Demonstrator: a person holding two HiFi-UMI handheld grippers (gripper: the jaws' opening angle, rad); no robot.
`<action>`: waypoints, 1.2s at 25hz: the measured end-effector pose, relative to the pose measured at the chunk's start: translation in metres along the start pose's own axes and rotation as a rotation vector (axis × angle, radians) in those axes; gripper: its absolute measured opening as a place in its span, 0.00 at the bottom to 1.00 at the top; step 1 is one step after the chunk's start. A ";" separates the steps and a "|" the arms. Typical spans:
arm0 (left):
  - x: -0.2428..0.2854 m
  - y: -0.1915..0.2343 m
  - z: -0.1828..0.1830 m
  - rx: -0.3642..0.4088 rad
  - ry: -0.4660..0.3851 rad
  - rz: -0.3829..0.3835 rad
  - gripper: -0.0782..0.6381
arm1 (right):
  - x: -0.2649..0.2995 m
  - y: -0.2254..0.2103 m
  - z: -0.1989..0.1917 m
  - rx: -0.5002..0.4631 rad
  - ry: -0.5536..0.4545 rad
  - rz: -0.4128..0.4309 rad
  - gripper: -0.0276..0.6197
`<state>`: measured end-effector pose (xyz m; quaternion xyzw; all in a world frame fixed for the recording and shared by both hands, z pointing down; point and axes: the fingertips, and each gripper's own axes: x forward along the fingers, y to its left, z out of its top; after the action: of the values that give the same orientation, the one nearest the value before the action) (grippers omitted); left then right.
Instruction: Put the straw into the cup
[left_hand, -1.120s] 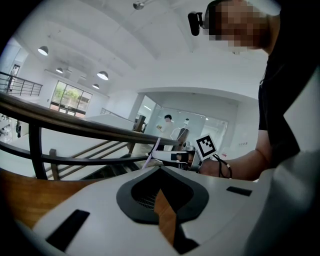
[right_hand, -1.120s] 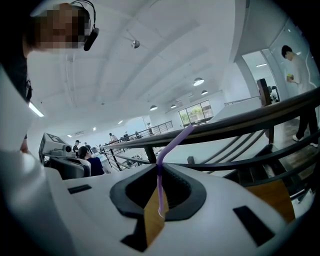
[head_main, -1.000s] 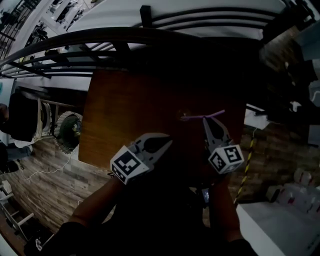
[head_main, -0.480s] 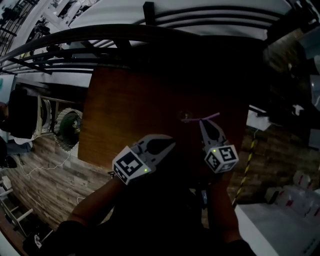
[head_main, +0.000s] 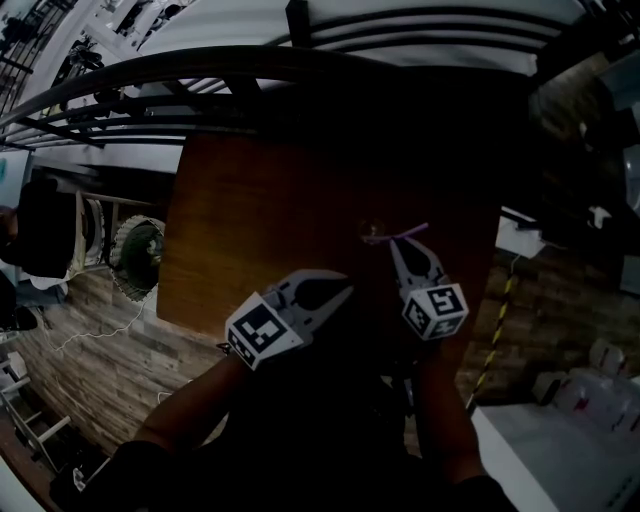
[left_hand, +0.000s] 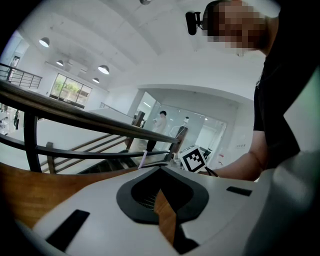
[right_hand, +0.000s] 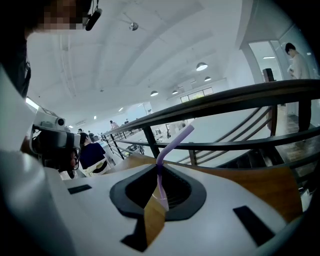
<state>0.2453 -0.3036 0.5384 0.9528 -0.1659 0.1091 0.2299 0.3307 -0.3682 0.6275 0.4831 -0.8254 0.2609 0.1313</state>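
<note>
Brown wooden surface (head_main: 260, 220) across the middle of the head view, dim and rectangular. Behind it, along the top of the frame, a dark curved railing (head_main: 200, 75) with slanted bars. At lower left, wood-patterned floor (head_main: 90, 350); at lower right, a yellow-and-black striped strip (head_main: 492, 325). Bright white ceiling with round lamps (left_hand: 103, 69) at upper left of the left gripper view, and people (left_hand: 162, 120) standing far off near its centre.

Right gripper (head_main: 397, 243) right of centre over the surface, clamped on a purple straw (right_hand: 160, 182). Lower part of the straw upright between the jaws, bent top leaning toward the upper right of the right gripper view.

Left gripper (head_main: 345, 287) just left of it, near the surface's front edge, jaws pressed together on nothing.
</note>
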 end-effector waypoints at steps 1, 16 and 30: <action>0.000 0.000 -0.001 -0.001 0.002 0.000 0.12 | 0.001 0.000 -0.002 0.001 0.005 0.000 0.10; 0.000 0.000 -0.006 -0.024 0.003 0.011 0.12 | 0.009 0.002 -0.022 -0.002 0.053 0.008 0.10; -0.009 -0.002 -0.008 -0.028 -0.005 0.033 0.12 | 0.015 0.000 -0.041 -0.005 0.102 -0.004 0.10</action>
<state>0.2369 -0.2960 0.5423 0.9468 -0.1837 0.1083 0.2412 0.3222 -0.3563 0.6686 0.4706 -0.8172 0.2831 0.1751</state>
